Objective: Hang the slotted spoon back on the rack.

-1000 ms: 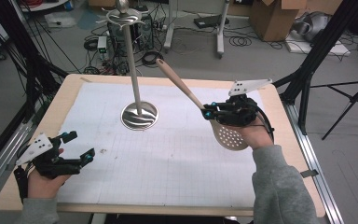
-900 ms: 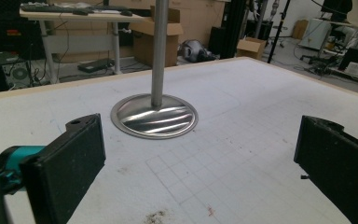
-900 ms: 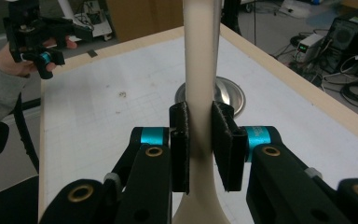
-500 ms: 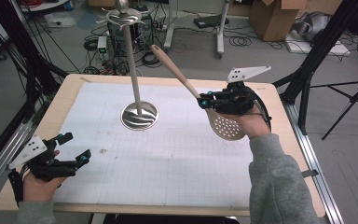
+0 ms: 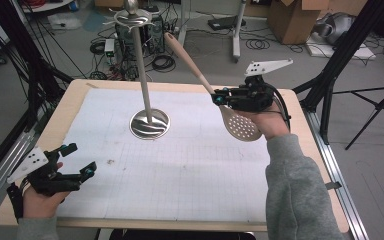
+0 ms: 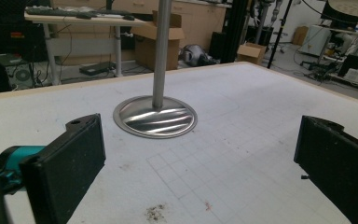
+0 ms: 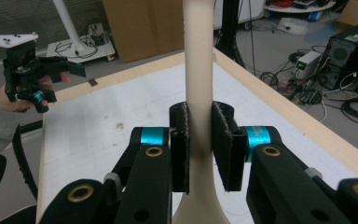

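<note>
A beige slotted spoon [image 5: 240, 125] hangs over the table's right side, its long handle [image 5: 187, 57] slanting up toward the back left. My right gripper [image 5: 219, 97] is shut on the handle just above the perforated bowl; in the right gripper view both pads [image 7: 181, 140] press the handle [image 7: 199, 70]. A steel stand with a round base [image 5: 150, 124] and a tall pole [image 5: 141, 65], topped by hooks [image 5: 130, 17], rises mid-table. My left gripper [image 5: 80, 160] rests at the front left corner, open, nothing between its pads [image 6: 72, 163]; the stand's base [image 6: 156, 116] lies ahead of it.
A white gridded mat [image 5: 180, 165] covers the wooden table [image 5: 70, 107]. A few dark crumbs [image 6: 156, 212] lie on the mat near the left gripper. Black frame posts [image 5: 340, 55] flank the table; cables and boxes lie on the floor behind.
The right gripper has lifted the spoon off the mat and carried it back, its handle now steeper and nearer the stand's top. The left gripper has stayed put.
</note>
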